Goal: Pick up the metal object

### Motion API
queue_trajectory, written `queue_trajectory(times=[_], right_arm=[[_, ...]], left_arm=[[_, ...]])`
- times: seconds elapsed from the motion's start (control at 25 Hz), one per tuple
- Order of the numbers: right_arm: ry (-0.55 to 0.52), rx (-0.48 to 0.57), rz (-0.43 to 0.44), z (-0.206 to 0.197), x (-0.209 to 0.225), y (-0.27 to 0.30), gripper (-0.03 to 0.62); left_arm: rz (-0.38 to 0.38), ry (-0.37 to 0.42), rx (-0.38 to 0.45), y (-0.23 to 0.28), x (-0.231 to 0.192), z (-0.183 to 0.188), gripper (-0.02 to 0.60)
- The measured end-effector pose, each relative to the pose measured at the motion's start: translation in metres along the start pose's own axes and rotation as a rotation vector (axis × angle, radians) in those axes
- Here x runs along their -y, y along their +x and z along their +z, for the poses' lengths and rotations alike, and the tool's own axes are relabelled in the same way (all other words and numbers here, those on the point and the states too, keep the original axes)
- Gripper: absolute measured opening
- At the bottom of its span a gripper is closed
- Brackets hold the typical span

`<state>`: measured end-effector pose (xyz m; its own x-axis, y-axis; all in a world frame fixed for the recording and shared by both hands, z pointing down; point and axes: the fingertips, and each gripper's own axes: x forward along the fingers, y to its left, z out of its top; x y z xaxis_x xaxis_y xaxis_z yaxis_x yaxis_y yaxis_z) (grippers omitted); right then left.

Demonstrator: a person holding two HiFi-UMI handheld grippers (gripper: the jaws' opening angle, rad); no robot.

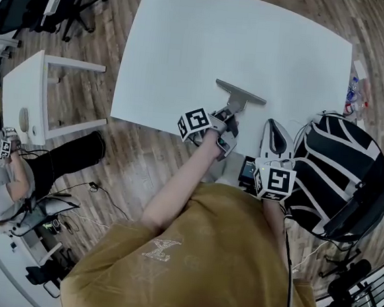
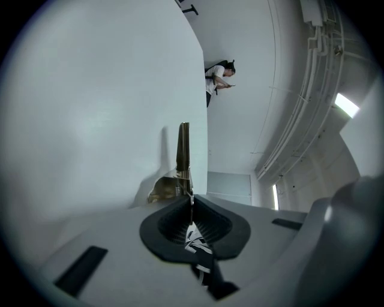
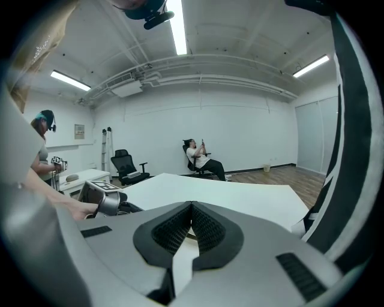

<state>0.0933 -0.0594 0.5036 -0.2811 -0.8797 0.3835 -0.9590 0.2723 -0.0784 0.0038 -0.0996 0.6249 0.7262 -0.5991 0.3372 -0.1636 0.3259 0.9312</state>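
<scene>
Metal T-shaped object (image 1: pixel 242 93) has its stem pinched between the fingers of our left gripper (image 1: pixel 231 115), which are closed tight on it. Its crossbar points away from us over the white rectangular desk (image 1: pixel 188 48), close to the near edge. Our right gripper (image 1: pixel 275 127) is just beside it at that edge, its fingers pressed together with nothing between them.

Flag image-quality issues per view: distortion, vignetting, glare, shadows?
Head view: strong fisheye, edges of the white table bow, its surface bright and featureless. Left gripper view: black corner vignette; the metal object throws a soft shadow on its left. Right gripper view: ceiling light strip blown out, same vignette.
</scene>
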Motion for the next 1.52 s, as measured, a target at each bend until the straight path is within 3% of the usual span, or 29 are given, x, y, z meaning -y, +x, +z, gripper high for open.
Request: queue_trajectory(times=[0.88,1.52], right_arm=[[-0.001,0.122,-0.067,0.040,0.008,-0.009,0.000],[-0.036,0.236,-0.119,0.085,0.011,-0.025,0.000]], left_arm=[[-0.206,0.112,-0.004,-0.024,0.092,-0.007,0.009],[-0.385,0.085,-0.036,-0.042,0.164,-0.024,0.009]])
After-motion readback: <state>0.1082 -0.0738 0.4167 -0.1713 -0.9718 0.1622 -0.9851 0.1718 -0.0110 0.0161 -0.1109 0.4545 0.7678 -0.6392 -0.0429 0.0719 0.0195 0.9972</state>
